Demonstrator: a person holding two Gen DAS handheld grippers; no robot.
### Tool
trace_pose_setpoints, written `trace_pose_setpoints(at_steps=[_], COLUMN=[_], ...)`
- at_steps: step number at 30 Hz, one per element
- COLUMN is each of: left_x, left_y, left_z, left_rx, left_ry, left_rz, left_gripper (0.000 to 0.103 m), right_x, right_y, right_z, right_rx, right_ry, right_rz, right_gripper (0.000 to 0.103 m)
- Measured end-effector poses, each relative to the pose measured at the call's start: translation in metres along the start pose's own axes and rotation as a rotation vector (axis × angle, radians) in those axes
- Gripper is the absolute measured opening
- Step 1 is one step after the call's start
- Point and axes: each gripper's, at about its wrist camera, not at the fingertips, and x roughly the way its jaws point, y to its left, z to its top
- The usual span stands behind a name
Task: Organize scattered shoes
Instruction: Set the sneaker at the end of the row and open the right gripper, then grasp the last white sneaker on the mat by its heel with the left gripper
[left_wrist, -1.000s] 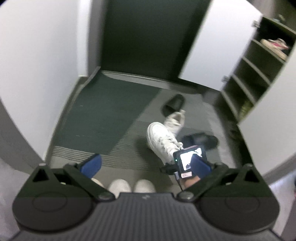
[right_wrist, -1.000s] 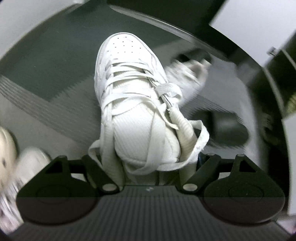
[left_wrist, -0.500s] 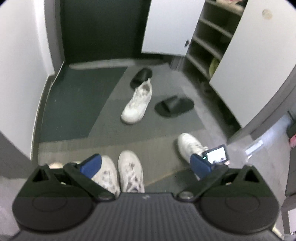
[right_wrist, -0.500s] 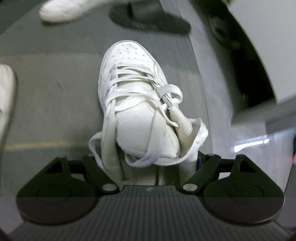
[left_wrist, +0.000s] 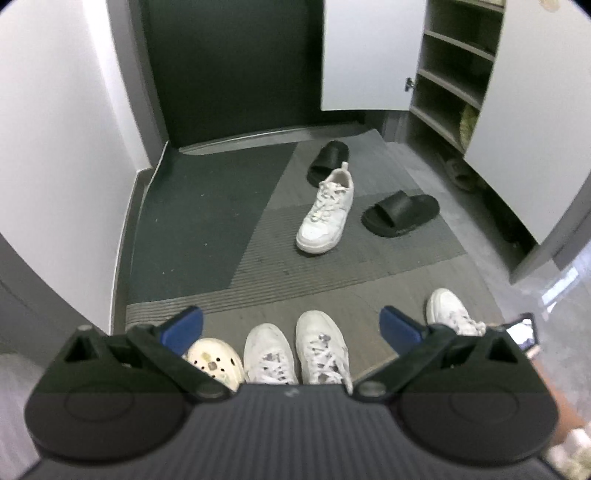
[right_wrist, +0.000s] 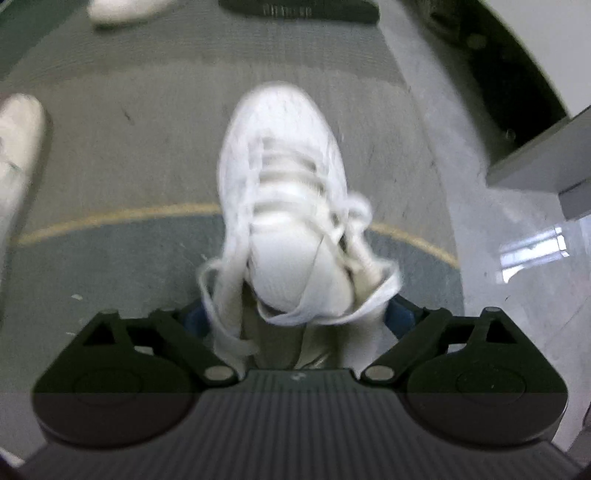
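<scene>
White sneaker btwn right gripper, jaws opening; left gripper wide, empty.

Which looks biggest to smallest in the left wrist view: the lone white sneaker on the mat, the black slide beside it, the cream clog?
1. Lone white sneaker.
2. Black slide beside it, somewhat shorter.
3. Cream clog, but unsure: the left gripper hides part of it and it lies much nearer the camera.

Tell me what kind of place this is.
Probably a home entryway: a dark door, a floor mat strewn with sneakers and slides, and an open shoe cabinet with shelves.
</scene>
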Motion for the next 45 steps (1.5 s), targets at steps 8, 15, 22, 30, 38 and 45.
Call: trace_pose_setpoints(at_steps=[8, 15, 22, 30, 38, 45], left_x=[0.037, 0.054, 0.049, 0.079, 0.194, 0.341], left_y=[-0.007, -0.015, -0.018, -0.006, -0.074, -0.113], left_z=[0.021, 0.02, 0.034, 0.077, 0.068, 0.075], left_rx=[0.069, 0.055, 0.229, 0.318, 0.546, 0.614], left_ry=[-0.056, -0.048, -0.141, -0.158, -0.143, -0.122], left_rz=[-0.064, -0.033, -0.099, -0.068, -0.045, -0.089], left_gripper=[0.103, 0.103, 0.103, 0.103, 0.103, 0.103], right_x=[-0.155, -0.309, -0.415, -0.443, -0.412, -0.366], right_y=[-0.001, 0.014, 0.038, 0.044, 0.041, 0.033], right_z=[0.038, 0.055, 0.026, -0.029, -0.019, 0.002], right_rx=[0.062, 0.213, 0.32, 0.5, 0.685, 0.899], right_ry=[-0.248, -0.517, -0.673, -0.855, -0.779, -0.596], right_rz=[0.113, 0.269, 0.29, 0.42, 0.526, 0.604], right_gripper=[0.103, 0.103, 0.103, 0.103, 0.103, 0.103])
